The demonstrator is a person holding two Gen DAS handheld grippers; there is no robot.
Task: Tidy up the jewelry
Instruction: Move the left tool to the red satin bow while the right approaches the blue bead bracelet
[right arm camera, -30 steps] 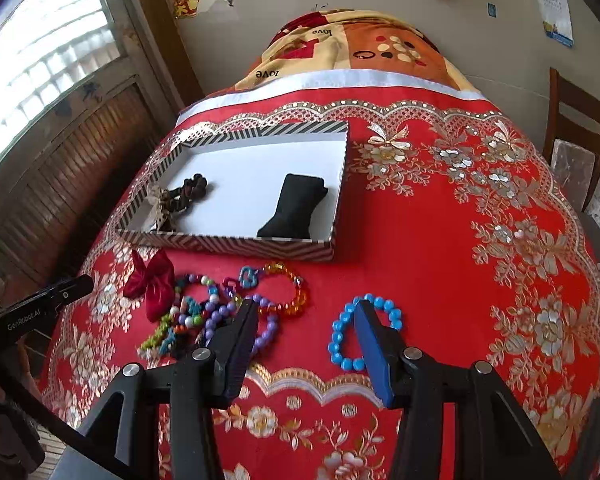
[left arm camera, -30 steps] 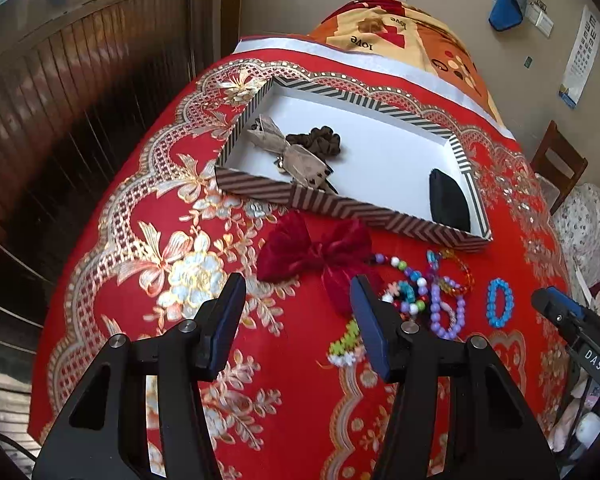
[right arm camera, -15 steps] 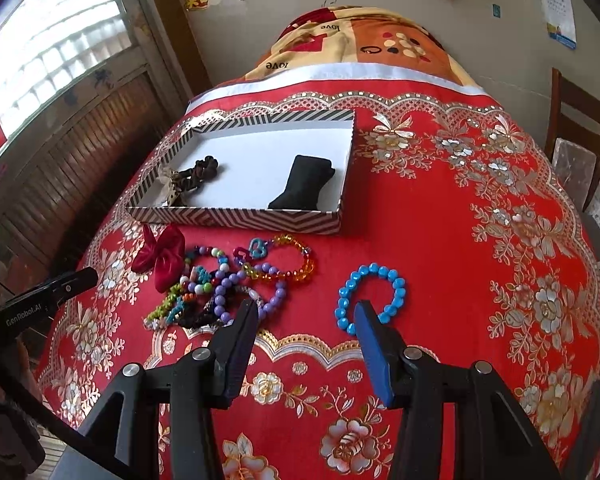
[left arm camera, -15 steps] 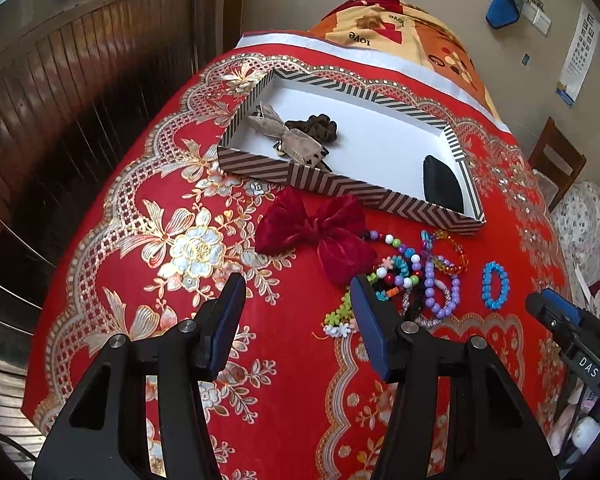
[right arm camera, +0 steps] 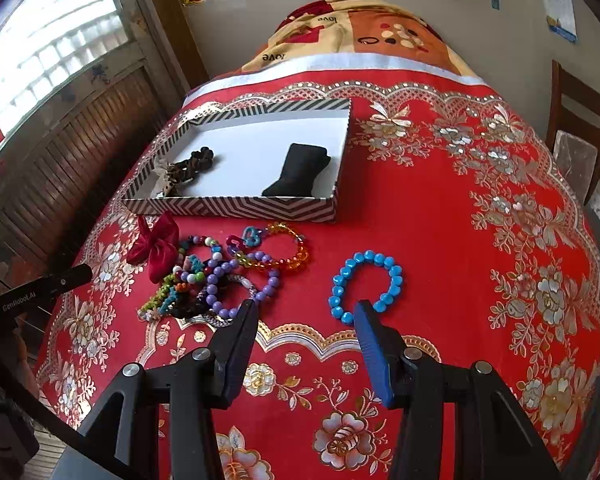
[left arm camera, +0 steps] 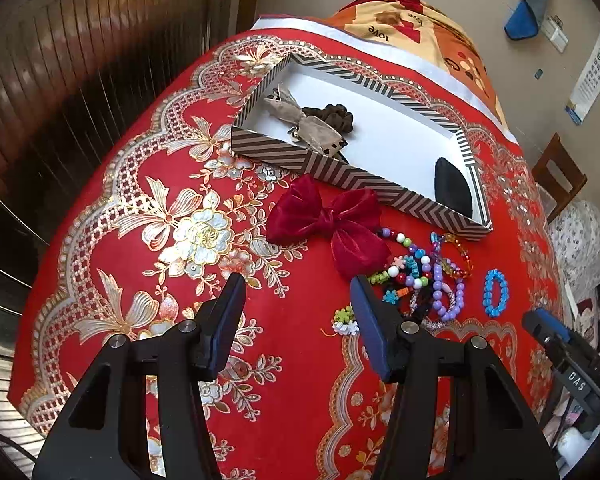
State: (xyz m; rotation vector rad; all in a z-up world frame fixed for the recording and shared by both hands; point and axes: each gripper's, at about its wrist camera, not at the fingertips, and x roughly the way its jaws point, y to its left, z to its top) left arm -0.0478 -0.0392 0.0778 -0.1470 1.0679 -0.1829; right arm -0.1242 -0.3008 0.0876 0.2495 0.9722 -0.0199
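Note:
A striped box point(left arm camera: 352, 178) point(right arm camera: 236, 206) with a white floor holds a beige bow point(left arm camera: 300, 124), a brown scrunchie point(left arm camera: 332, 118) point(right arm camera: 196, 162) and a black pouch point(left arm camera: 452, 186) point(right arm camera: 300, 170). In front of it on the red cloth lie a dark red bow point(left arm camera: 332, 224) point(right arm camera: 154, 244), a heap of coloured bead bracelets point(left arm camera: 424, 276) point(right arm camera: 224, 276) and a separate blue bead bracelet point(left arm camera: 496, 292) point(right arm camera: 366, 286). My left gripper point(left arm camera: 298, 284) is open and empty, hovering just short of the red bow. My right gripper point(right arm camera: 306, 312) is open and empty, just short of the blue bracelet.
The table has a red cloth with gold flowers point(left arm camera: 196, 232) point(right arm camera: 520, 220). A wooden chair point(right arm camera: 580, 128) stands at the right side. A wooden wall panel point(left arm camera: 80, 60) and a window point(right arm camera: 48, 48) are on the left. The other gripper's tip shows at each view's edge point(left arm camera: 556, 340) point(right arm camera: 40, 288).
Both grippers have drawn back and up from the table, so the box and the jewelry sit farther ahead. Both stay open and empty. No object has moved.

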